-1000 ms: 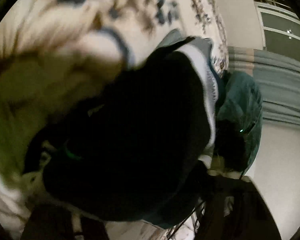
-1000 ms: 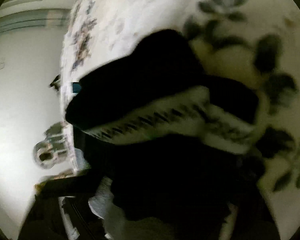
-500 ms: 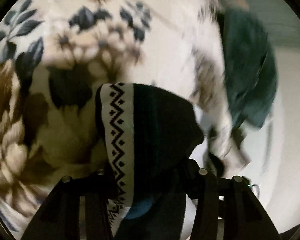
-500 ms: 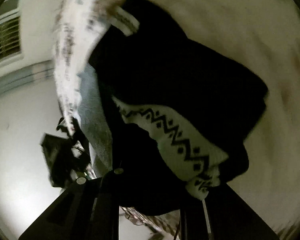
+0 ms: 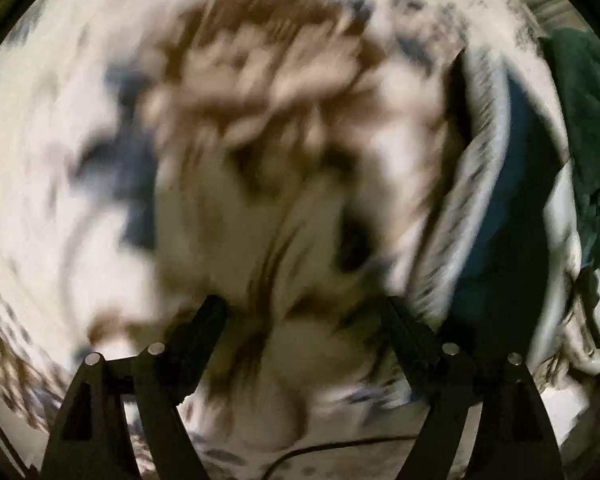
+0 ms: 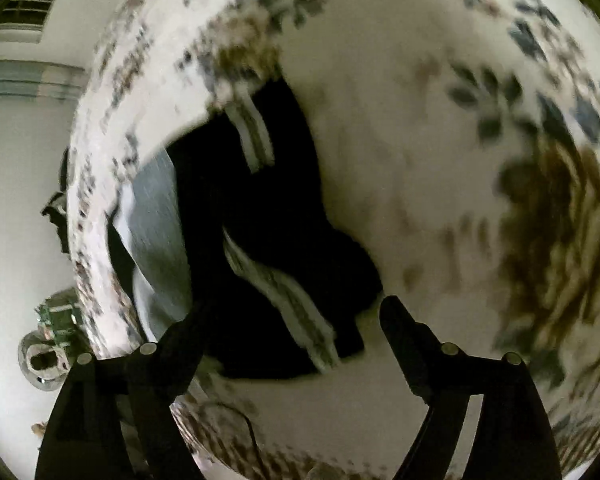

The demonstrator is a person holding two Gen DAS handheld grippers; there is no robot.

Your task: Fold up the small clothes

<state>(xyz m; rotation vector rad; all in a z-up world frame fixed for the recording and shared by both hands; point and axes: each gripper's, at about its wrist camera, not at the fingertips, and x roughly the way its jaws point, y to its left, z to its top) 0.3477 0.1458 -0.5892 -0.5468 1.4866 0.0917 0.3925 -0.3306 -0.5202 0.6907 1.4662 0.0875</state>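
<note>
On the floral bed cover (image 6: 400,152), taking the black garment (image 6: 284,240) as the landmark and going left to right: a grey-and-white cloth (image 6: 156,240) lies touching the garment's left edge, near the edge of the bed. The garment itself is a dark, bunched piece with white patterned bands, lying loose on the cover. The right gripper (image 6: 292,312) hovers at its near end, jaws spread wide and holding nothing, the garment's lower hem between the fingers. To the garment's right is only bare cover with a brown flower print.

The left gripper (image 5: 300,312) also has its jaws apart and empty; its view is blurred, showing cover, a grey-edged blue cloth (image 5: 512,208) and a dark green cloth (image 5: 588,128) at the far right. The black garment cannot be made out there.

The garment looks soft, light and limp, likely knit, so it should drape and sag rather than hold shape. Best held at a banded hem or corner, pinching only one layer.
</note>
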